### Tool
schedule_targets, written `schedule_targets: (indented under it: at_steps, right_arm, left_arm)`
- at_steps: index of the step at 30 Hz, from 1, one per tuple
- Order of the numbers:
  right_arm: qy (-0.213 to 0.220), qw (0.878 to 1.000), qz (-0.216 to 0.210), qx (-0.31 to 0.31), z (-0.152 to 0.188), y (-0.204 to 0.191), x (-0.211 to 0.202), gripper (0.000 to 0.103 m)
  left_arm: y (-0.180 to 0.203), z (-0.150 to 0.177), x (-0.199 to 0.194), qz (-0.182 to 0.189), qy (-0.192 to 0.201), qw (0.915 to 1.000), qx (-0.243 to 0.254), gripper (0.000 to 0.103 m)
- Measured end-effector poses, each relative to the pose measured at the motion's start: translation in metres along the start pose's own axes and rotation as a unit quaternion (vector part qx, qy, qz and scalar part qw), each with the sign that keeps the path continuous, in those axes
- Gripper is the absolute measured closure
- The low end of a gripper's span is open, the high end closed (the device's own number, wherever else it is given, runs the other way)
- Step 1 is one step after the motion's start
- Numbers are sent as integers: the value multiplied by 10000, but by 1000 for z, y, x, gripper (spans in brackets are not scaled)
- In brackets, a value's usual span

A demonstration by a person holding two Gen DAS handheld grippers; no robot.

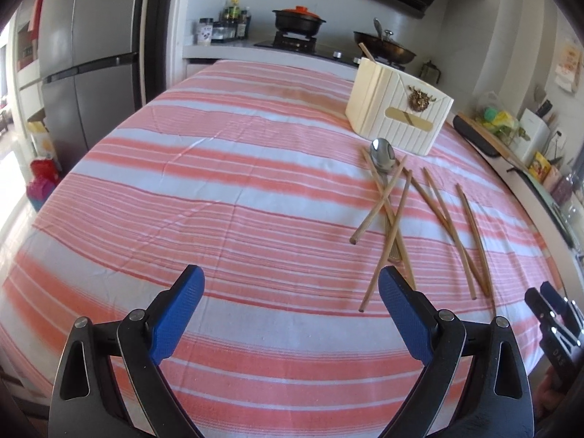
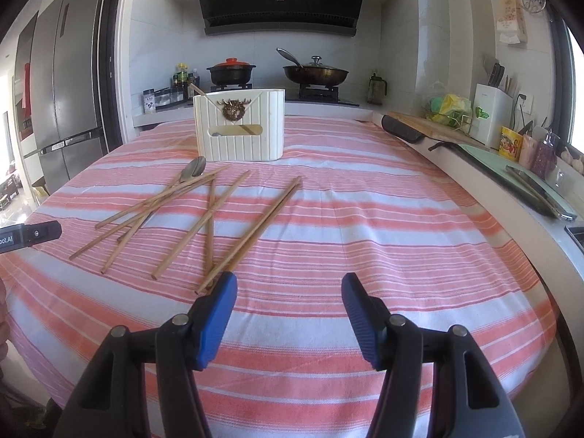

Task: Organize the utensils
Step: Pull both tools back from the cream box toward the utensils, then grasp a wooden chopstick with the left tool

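Observation:
Several wooden chopsticks (image 1: 392, 215) lie scattered on the striped tablecloth (image 1: 226, 197), crossing a metal spoon (image 1: 382, 156). Behind them stands a cream utensil holder (image 1: 398, 113) with one chopstick sticking out. In the right wrist view the chopsticks (image 2: 204, 215), spoon (image 2: 193, 169) and holder (image 2: 239, 129) lie ahead and to the left. My left gripper (image 1: 291, 284) is open and empty above the cloth, left of the chopsticks. My right gripper (image 2: 289, 290) is open and empty, its left fingertip close to the nearest chopstick ends.
A counter runs along the right with a cutting board (image 2: 419, 118), knife block (image 2: 491, 113) and containers. A stove with a black pot (image 2: 230, 71) and a wok (image 2: 315, 72) stands behind the table. A grey fridge (image 1: 84, 73) stands at the left.

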State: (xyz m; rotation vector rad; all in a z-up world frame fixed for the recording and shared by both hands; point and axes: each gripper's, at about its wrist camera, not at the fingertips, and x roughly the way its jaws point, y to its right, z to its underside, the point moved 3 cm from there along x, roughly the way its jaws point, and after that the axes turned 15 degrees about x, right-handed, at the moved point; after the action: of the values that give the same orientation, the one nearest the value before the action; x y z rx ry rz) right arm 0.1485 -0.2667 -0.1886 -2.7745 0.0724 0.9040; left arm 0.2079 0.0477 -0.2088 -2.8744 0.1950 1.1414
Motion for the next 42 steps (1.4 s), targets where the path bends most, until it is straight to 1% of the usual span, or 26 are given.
schedule_targets:
  at_steps: [3, 7, 11, 16, 33, 35, 39, 42]
  right_arm:
    - [-32, 10000, -8, -37, 2, -1, 2, 42]
    - [-117, 9999, -24, -92, 6, -4, 6, 42]
    - [-267, 9995, -36, -155, 13, -6, 11, 42]
    - [-488, 9986, -13, -204, 23, -6, 18, 42]
    - [-508, 9986, -35, -143, 23, -6, 22, 40]
    - [-504, 9986, -32, -127, 23, -7, 22, 40]
    - [-491, 9987, -14, -122, 23, -7, 23, 40]
    - [-498, 9987, -31, -108, 23, -7, 23, 40]
  left_arm:
    - [1, 5, 6, 12, -140, 9999, 31, 6]
    - [4, 10, 14, 175, -308, 9993, 98, 6]
    - [10, 11, 16, 68, -328, 9987, 375, 6]
    - [14, 12, 20, -15, -369, 9978, 543, 2]
    - [25, 12, 25, -272, -632, 9935, 903, 1]
    - [24, 13, 24, -214, -602, 9940, 887, 0]
    - [20, 10, 22, -51, -572, 9960, 690, 1]
    - [14, -1, 19, 307, -572, 9967, 494, 1]
